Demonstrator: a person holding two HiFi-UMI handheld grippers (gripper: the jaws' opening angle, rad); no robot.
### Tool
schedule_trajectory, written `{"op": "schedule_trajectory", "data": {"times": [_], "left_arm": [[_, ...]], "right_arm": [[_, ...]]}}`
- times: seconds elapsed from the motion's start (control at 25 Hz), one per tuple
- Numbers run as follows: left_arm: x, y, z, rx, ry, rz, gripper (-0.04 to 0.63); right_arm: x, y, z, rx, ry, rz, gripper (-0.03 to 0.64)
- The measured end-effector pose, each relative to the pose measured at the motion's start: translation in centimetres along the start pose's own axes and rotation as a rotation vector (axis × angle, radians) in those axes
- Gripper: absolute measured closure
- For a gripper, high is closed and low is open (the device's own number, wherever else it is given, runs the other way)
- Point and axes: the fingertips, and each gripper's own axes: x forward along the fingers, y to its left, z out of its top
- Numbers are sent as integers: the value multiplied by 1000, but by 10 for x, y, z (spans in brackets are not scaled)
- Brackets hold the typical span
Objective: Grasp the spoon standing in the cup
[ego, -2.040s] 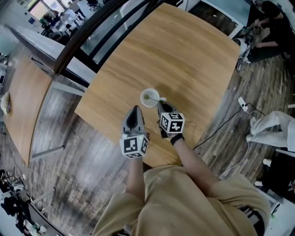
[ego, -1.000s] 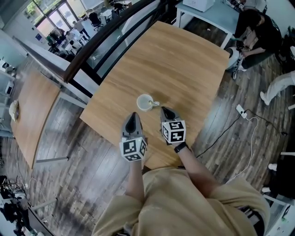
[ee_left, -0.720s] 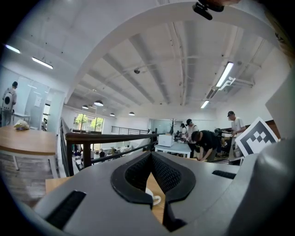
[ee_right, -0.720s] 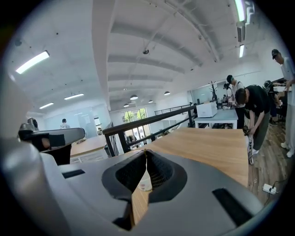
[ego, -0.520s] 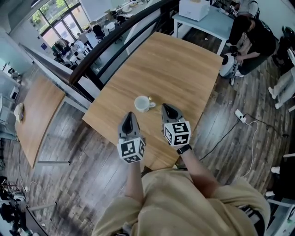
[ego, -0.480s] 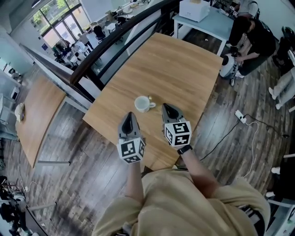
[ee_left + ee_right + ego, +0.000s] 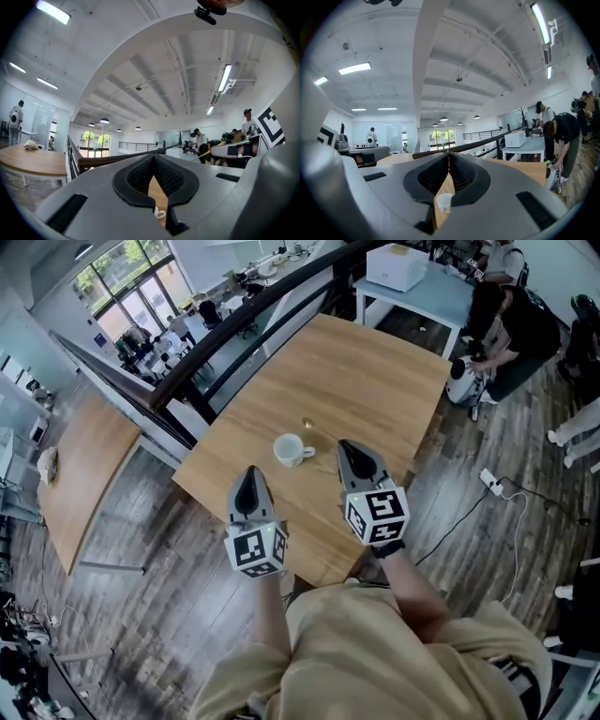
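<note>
left tongs (image 7: 248, 476), right tongs (image 7: 350, 450) both pinched together, empty, hovering below cup (image 7: 291, 450); gold speck (image 7: 307, 425) above it maybe spoon; closed tips risking tipping cup.

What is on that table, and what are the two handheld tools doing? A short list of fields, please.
table: wooden
cup: white, upright, handle on the right gripper's side
inside the cup: nothing seen sticking out
small golden thing: lies on the table beyond the cup, apart from it, too small to name
left gripper: jaws together, empty, short of the cup
right gripper: jaws together, empty, to the cup's right, not touching it
</note>
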Motion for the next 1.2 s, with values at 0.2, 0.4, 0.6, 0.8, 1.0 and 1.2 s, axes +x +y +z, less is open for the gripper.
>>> {"op": "schedule_trajectory", "data": {"times": [0.2,0.4,0.6,0.8,1.0,1.2], "left_arm": [[1,-3,13,15,-15,0,591],[4,-8,16,19,-22,-17,591],[7,-13,15,19,-20,-32,591],[8,-14,16,18,-24,-37,591],[7,-16,15,16,-26,-42,591],[0,-20,8,12,-11,-51,591]], "right_arm": [[-1,6,17,-34,-31,21,600],[1,11,16,-44,-23,33,600],[1,9,14,-47,-19,25,600],[1,7,16,-52,-21,17,600],[0,8,13,-48,-18,21,600],[-6,9,5,-36,-4,18,600]]}}
